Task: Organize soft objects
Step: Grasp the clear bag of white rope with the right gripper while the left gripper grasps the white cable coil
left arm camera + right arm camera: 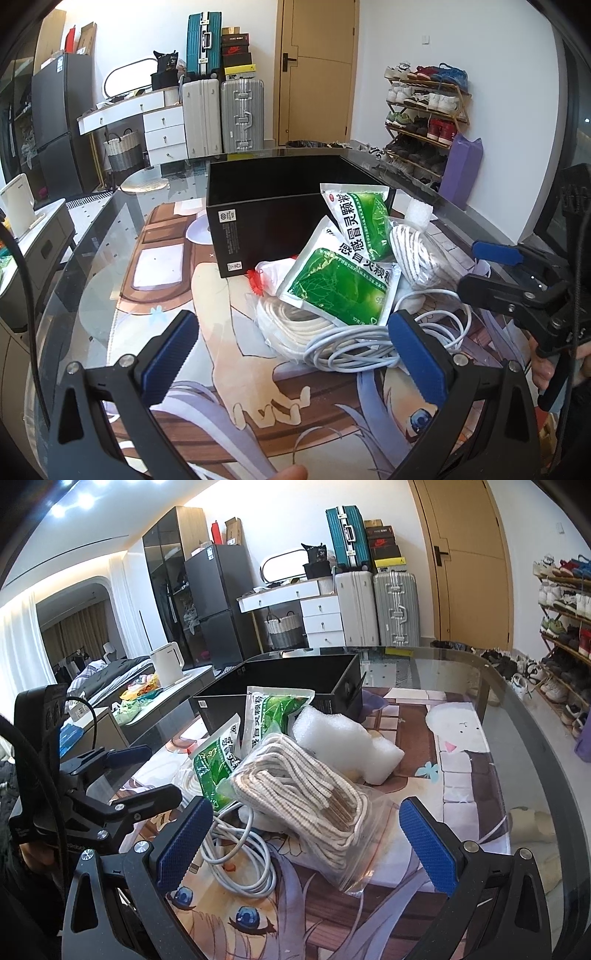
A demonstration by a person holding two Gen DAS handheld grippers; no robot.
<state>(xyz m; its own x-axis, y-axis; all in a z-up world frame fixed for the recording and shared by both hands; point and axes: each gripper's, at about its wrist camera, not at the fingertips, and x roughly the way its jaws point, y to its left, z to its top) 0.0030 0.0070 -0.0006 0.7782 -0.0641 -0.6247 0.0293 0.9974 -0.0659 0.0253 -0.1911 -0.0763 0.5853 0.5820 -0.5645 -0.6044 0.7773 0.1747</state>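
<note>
An open black box (273, 218) (280, 686) stands on the glass table. In front of it lies a heap: two green medicine packets (340, 291) (214, 764), a bagged coil of white rope (291, 325), a second bagged rope coil (306, 805) (417, 254), a loose white cable (369, 343) (236, 856) and a white foam block (343, 742) (419, 212). My left gripper (295, 354) is open, its right pad beside the cable. My right gripper (306, 843) is open, straddling the near end of the rope bag. Neither holds anything.
An anime-print mat (229, 369) covers the round table, whose edge (517, 701) curves close on the right. Each gripper shows in the other's view, the right one (476, 269) and the left one (155, 775). Suitcases (221, 110), a door and a shoe rack (424, 110) stand behind.
</note>
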